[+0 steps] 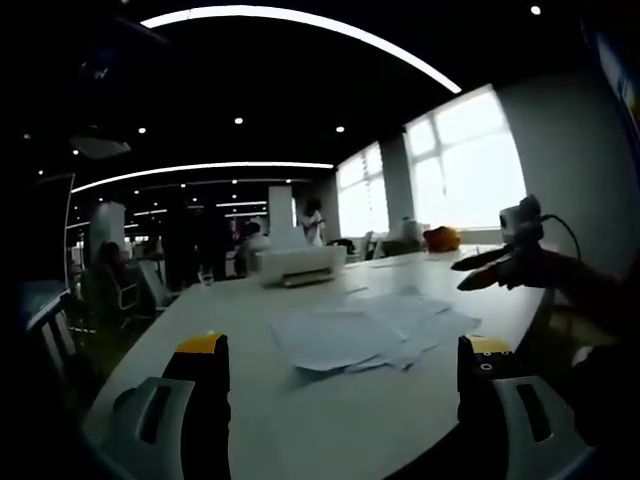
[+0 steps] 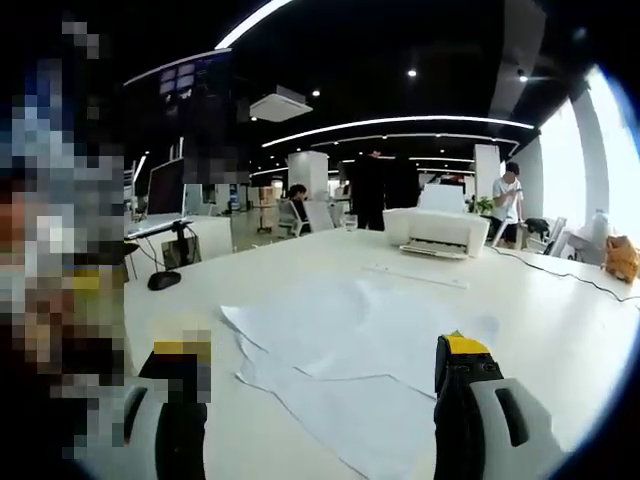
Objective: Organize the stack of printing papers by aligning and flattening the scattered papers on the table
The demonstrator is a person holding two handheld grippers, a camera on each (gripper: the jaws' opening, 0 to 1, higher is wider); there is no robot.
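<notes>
Several white printing papers [image 1: 372, 333] lie fanned out and overlapping on the white table [image 1: 250, 320], ahead of my left gripper [image 1: 342, 352], whose yellow-tipped jaws stand wide apart with nothing between them. In the right gripper view the same scattered papers [image 2: 350, 345] spread just beyond my right gripper [image 2: 322, 358], open and empty too. At the right of the left gripper view the right gripper [image 1: 488, 268] hovers above the table's far side, its tips close together.
A white printer [image 1: 300, 265] [image 2: 437, 233] stands at the back of the table. A computer mouse [image 2: 163, 280] and monitor [image 2: 166, 187] sit at the left. An orange object [image 1: 441, 238] rests near the bright windows. People stand and sit in the office behind.
</notes>
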